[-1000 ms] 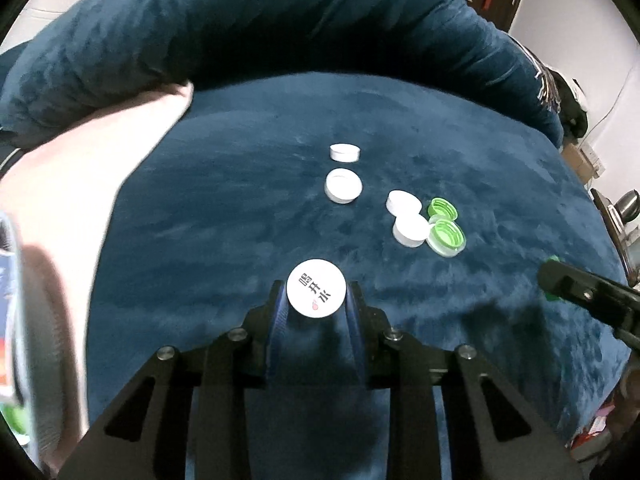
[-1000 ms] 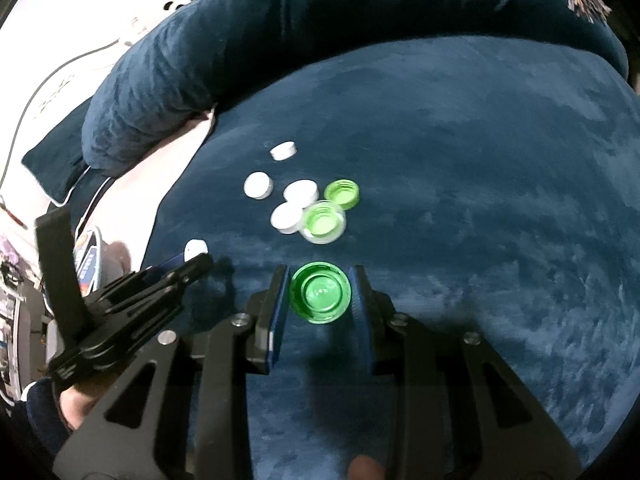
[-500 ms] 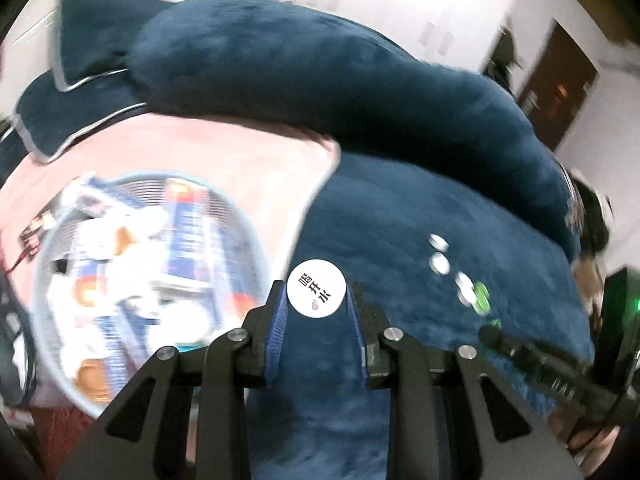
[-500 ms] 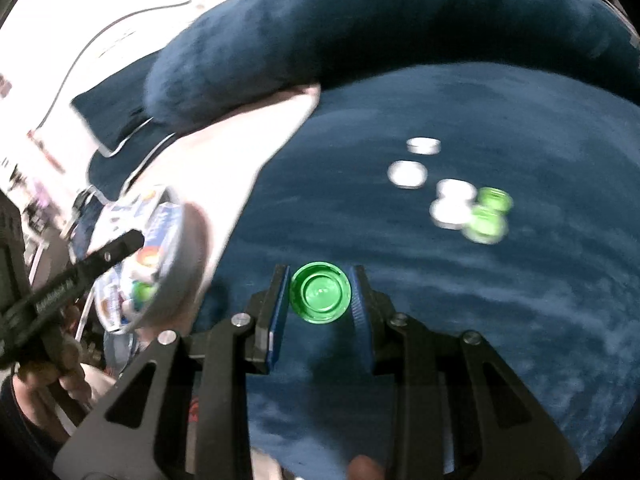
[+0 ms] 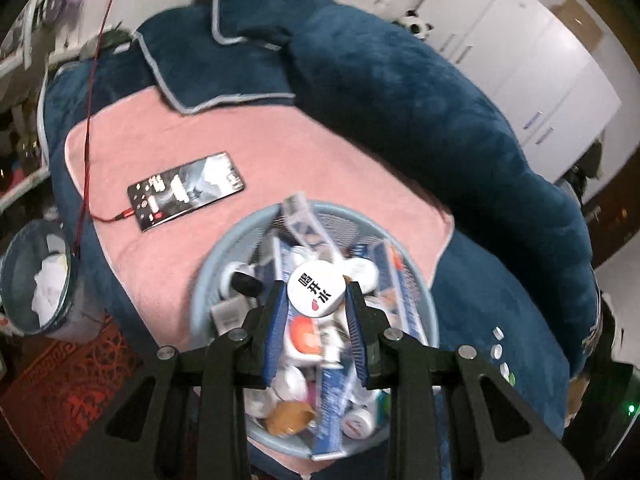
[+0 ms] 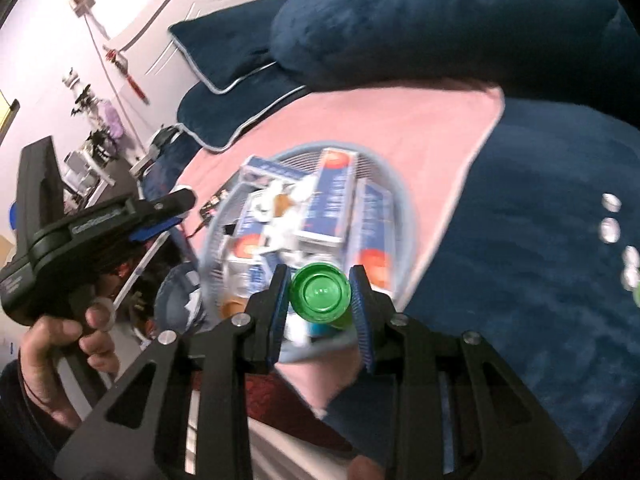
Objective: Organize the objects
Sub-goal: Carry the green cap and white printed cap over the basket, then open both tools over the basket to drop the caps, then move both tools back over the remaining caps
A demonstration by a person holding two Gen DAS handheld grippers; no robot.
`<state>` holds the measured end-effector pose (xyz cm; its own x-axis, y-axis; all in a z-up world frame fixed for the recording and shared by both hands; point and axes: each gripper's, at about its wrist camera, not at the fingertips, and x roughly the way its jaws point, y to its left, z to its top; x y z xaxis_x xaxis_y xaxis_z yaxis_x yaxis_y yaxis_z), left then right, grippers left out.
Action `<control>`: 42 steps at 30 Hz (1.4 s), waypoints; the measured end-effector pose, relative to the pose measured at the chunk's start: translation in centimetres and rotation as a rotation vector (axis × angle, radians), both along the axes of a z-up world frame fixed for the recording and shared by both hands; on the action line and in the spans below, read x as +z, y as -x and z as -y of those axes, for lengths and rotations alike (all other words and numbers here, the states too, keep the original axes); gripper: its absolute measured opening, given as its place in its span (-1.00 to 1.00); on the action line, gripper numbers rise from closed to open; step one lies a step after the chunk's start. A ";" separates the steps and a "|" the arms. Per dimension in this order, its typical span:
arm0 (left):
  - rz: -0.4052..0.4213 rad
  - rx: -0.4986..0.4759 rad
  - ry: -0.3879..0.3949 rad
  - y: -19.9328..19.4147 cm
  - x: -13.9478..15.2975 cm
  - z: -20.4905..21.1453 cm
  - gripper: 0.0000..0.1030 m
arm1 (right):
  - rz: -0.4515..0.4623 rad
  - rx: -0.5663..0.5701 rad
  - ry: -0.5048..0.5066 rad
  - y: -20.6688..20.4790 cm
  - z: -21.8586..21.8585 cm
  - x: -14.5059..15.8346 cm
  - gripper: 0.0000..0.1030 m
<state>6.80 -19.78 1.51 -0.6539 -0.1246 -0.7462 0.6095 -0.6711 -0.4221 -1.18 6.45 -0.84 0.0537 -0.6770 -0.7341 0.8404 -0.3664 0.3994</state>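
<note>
Overhead, a white cap (image 5: 316, 289) is clamped face-up in the left gripper (image 5: 316, 300) above the basket (image 5: 416, 280); a green cap (image 6: 321, 292), hollow side up, is pinched by the right gripper (image 6: 320, 300).

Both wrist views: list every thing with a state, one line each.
Left tongs: shut on white cap, above the basket.
White cap: gripped, printed face toward the camera.
Right tongs: shut on green cap.
Green cap: gripped, over the basket's near rim.
Basket: filled with boxes and caps.
Phone: screen lit, cable plugged in.
</note>
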 end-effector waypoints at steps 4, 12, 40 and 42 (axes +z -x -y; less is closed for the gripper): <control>0.071 0.003 -0.052 1.4 -2.6 1.8 -0.43 | 0.061 0.005 -0.024 -0.5 2.4 -0.9 -0.36; 0.139 0.044 0.010 0.5 -3.1 1.3 0.99 | 0.094 -0.010 -0.029 0.4 2.1 -0.5 0.90; 0.178 -0.198 0.311 5.2 1.4 -14.2 0.99 | -0.028 -0.223 -0.041 9.4 -11.4 0.9 0.99; 0.170 -0.219 0.331 5.9 1.5 -15.7 0.99 | -0.035 -0.245 -0.045 10.5 -12.9 0.8 0.99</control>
